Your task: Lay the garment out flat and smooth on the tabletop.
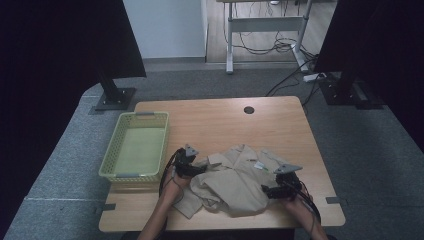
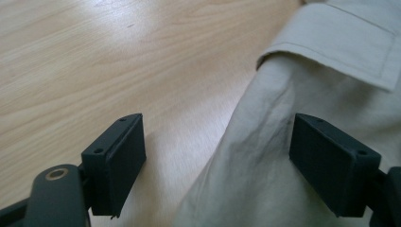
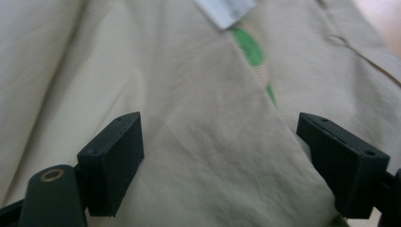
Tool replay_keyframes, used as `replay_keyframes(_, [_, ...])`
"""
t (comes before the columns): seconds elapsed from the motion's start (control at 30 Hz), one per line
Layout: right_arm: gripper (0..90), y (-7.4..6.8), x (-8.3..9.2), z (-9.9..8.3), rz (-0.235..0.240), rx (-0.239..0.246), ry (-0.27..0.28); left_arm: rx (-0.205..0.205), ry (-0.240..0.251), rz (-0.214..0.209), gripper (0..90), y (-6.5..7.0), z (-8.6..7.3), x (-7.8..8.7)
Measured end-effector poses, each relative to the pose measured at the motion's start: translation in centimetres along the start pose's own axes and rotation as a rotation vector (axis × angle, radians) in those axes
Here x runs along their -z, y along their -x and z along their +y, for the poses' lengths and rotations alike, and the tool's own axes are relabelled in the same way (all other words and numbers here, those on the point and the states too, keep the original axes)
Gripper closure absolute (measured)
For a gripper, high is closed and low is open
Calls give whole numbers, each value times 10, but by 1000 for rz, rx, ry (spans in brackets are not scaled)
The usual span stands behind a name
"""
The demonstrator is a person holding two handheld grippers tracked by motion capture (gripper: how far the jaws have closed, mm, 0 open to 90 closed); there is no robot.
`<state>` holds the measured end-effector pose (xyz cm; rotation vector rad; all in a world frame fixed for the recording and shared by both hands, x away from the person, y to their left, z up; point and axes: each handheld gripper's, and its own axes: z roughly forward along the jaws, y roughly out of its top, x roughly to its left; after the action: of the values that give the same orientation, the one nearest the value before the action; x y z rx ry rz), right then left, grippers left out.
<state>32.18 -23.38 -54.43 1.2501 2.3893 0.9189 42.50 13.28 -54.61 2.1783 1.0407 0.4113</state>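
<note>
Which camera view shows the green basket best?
The high view: the green basket stands whole at the table's left edge, open side up, beside the beige shirt. The left gripper view gives wood and shirt cloth, the right gripper view shirt cloth, so neither helps with the basket.

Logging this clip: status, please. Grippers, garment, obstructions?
Left gripper open, jaws straddling the beige shirt's edge. Right gripper open over the shirt, nothing pinched. Shirt crumpled on the table. Green basket stands apart at left; nothing in the way.

The beige shirt (image 3: 198, 118) runs past every edge of the right gripper view, its white label (image 3: 226, 9) blurred and cropped
</note>
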Motion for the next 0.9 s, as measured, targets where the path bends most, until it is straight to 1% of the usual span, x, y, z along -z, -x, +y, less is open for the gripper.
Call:
replay_keyframes(0.07, [167,-6,6,-4,19,25,-27,-16,5,-15,190,-2,3,-4])
replay_keyframes(0.1, [174,-6,8,-4,33,35,-40,-23,-3,-22,192,-2,5,-4])
replay_keyframes(0.13, [176,-4,9,-2,48,43,-32,-28,-11,-25,194,-2,6,-4])
replay_keyframes(0.17, [174,-1,11,1,52,44,-7,-34,-21,-22,197,-2,7,-4])
replay_keyframes(0.27, [162,14,15,17,21,36,70,-67,-33,3,196,0,8,-1])
replay_keyframes(0.3, [162,20,14,24,12,29,96,-71,-32,11,197,1,8,0])
replay_keyframes(0.33, [163,26,13,31,-2,27,113,-74,-34,10,199,0,7,1])
replay_keyframes(0.43, [183,41,-1,50,-47,42,118,-76,-31,-1,228,-1,5,2])
replay_keyframes(0.5, [211,49,-16,58,-66,56,106,-72,-26,-16,253,-2,4,3])
replay_keyframes(0.57, [224,55,-31,63,-81,72,81,-51,-24,-29,270,-3,3,3])
replay_keyframes(0.6, [229,56,-39,65,-71,74,63,-46,-19,-36,274,-3,3,3])
replay_keyframes(0.67, [225,56,-51,65,-31,79,52,-39,-6,-41,273,-3,1,2])
replay_keyframes(0.7, [225,56,-51,65,-31,79,52,-39,-6,-41,273,-3,1,2])
replay_keyframes(0.73, [255,51,-58,61,42,67,66,-34,2,-37,275,-3,-1,3])
replay_keyframes(0.77, [276,50,-57,60,37,60,70,-32,2,-36,280,-2,-1,3])
replay_keyframes(0.8, [328,48,-56,59,30,54,69,-33,3,-39,305,-2,-1,4])
replay_keyframes(0.83, [415,47,-54,59,27,52,65,-33,3,-42,349,-1,0,5])
replay_keyframes(0.87, [415,47,-54,59,27,52,65,-33,3,-42,400,-1,0,5])
replay_keyframes(0.9, [536,45,-50,58,28,53,56,-36,0,-49,400,2,0,7])
